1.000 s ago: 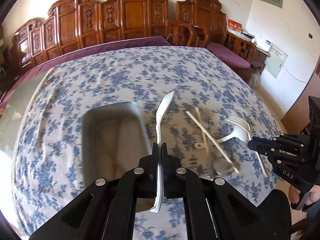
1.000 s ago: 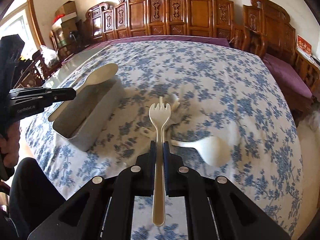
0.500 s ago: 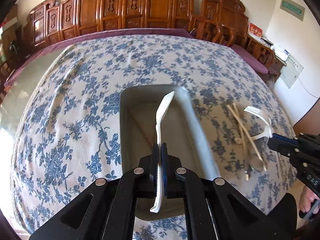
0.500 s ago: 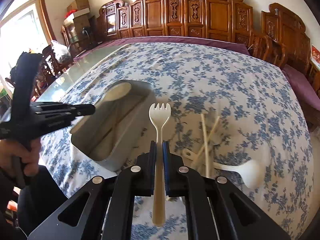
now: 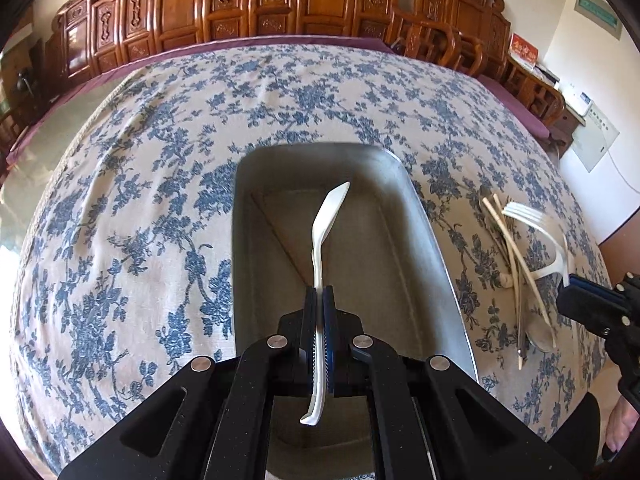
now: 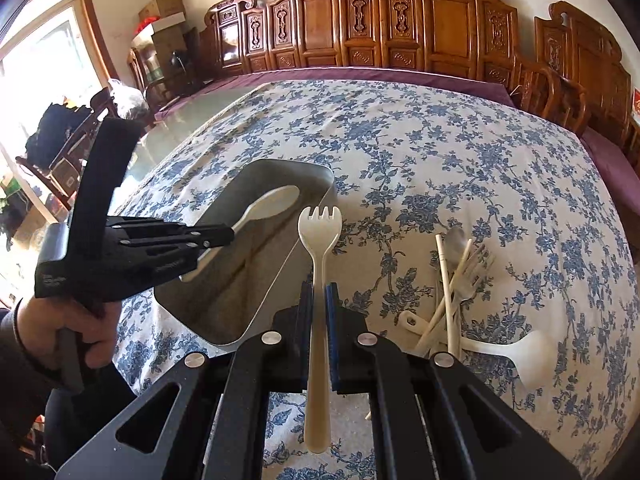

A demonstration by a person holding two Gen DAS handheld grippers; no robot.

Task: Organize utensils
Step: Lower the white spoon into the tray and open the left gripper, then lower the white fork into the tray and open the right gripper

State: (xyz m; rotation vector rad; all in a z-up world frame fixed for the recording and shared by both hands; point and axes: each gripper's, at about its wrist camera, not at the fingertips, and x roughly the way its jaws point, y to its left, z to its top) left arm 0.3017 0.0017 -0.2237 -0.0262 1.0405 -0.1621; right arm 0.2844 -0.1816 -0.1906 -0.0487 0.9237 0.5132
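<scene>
My left gripper (image 5: 319,294) is shut on a white plastic spoon (image 5: 325,224) and holds it above the inside of a grey metal tray (image 5: 434,248). The right wrist view shows the same left gripper (image 6: 228,236) and spoon (image 6: 272,204) over the tray (image 6: 276,280). My right gripper (image 6: 319,292) is shut on a cream plastic fork (image 6: 320,232), held just right of the tray's rim. In the left wrist view that gripper (image 5: 570,284) and its fork (image 5: 540,224) sit at the right edge. A pile of chopsticks and cutlery (image 6: 456,292) lies on the cloth.
The table has a blue floral cloth (image 5: 132,216). A white ladle (image 6: 520,356) lies at the pile's near end. Carved wooden chairs (image 6: 400,28) line the far side. A bare glass strip (image 6: 188,112) runs along the table's left edge.
My left gripper has carried the spoon leftward from beside the tray to over its inside. My right gripper has moved left with the fork, away from the pile toward the tray's rim.
</scene>
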